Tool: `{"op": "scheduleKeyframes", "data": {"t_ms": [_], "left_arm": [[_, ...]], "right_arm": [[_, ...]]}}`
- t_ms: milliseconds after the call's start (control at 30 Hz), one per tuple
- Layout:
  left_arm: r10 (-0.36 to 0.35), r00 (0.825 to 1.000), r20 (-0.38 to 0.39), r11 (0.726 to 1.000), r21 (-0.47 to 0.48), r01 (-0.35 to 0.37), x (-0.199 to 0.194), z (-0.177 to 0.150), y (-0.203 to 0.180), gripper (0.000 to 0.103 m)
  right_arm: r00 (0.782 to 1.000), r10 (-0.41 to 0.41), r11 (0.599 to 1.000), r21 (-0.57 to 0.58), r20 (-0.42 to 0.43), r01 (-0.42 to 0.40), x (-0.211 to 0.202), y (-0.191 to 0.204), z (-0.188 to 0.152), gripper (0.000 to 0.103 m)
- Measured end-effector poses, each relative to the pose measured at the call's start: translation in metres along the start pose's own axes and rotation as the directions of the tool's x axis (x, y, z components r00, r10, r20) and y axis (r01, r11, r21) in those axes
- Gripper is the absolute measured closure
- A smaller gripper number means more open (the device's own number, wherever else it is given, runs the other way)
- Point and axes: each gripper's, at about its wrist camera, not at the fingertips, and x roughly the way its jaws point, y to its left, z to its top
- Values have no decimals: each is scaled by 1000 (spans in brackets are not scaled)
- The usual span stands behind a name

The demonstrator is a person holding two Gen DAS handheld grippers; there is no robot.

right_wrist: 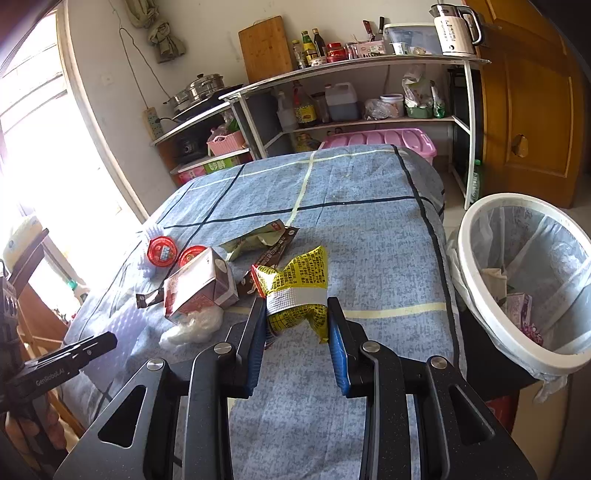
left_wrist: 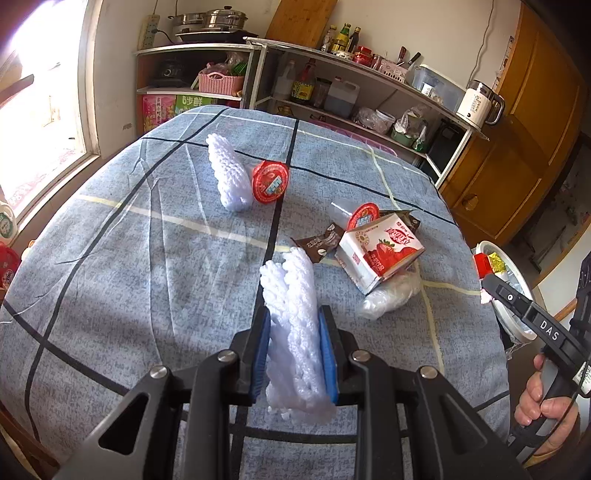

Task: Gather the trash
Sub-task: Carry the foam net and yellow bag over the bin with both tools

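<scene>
My left gripper (left_wrist: 293,317) is shut on a white foam fruit net (left_wrist: 293,306), held above the blue checked tablecloth (left_wrist: 147,258). My right gripper (right_wrist: 296,308) is shut on a crumpled yellow snack wrapper (right_wrist: 295,286) over the table's right part. A white bin (right_wrist: 524,280) with a plastic liner stands to the right of the table, some trash inside. On the cloth lie a second foam net (left_wrist: 229,173), two red-lidded cups (left_wrist: 270,181) (left_wrist: 364,215), a strawberry milk carton (left_wrist: 382,253), brown wrappers (left_wrist: 321,242) and a clear plastic bag (left_wrist: 388,297).
Metal shelves (right_wrist: 351,66) with bottles, pots and a kettle (right_wrist: 456,27) stand behind the table. A wooden door (right_wrist: 524,110) is at the right, a bright window (left_wrist: 37,92) at the left. A hand (left_wrist: 543,398) grips the other tool's handle at the right edge.
</scene>
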Motion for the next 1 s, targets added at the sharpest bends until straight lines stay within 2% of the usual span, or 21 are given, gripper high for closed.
{"op": "scheduleKeyframes", "data": {"t_ms": [100,200,333,433,467,567,700,800,1000], "left_arm": [[7,1000,-27,1000,0,-7,0,-9,3,76],[-33,999,-38,999,-8,33,-6,-17,5,76],[-74,997,-17,997,19,75,-17,-19,-4,76],[-104,993,-63,994,32,106,-9,-27,-10,76],[-117,990,-78,993,24,119,-6,-29,-12,76],[-215,971,-104,976,10,217,-2,-33,-25,76],[-281,956,-89,955,74,287,-11,-28,-47,76],[-336,937,-91,937,71,343,-12,-21,-56,76],[-342,936,-86,930,113,350,-6,-8,-78,76]], "right_arm": [[1000,2,1000,-1,8,-2,-5,0,-1,71],[1000,0,1000,-3,13,0,-8,-2,-1,71],[1000,-1,1000,5,16,0,-10,-3,-2,71],[1000,2,1000,3,19,-2,-11,-2,-2,71],[1000,1,1000,2,20,-1,-12,-2,-3,71],[1000,-2,1000,7,20,2,-13,-4,-3,71],[1000,-12,1000,17,25,12,-16,-10,-4,71],[999,-19,999,35,30,18,-17,-15,-3,71],[999,-31,999,43,41,29,-23,-23,0,70]]}}
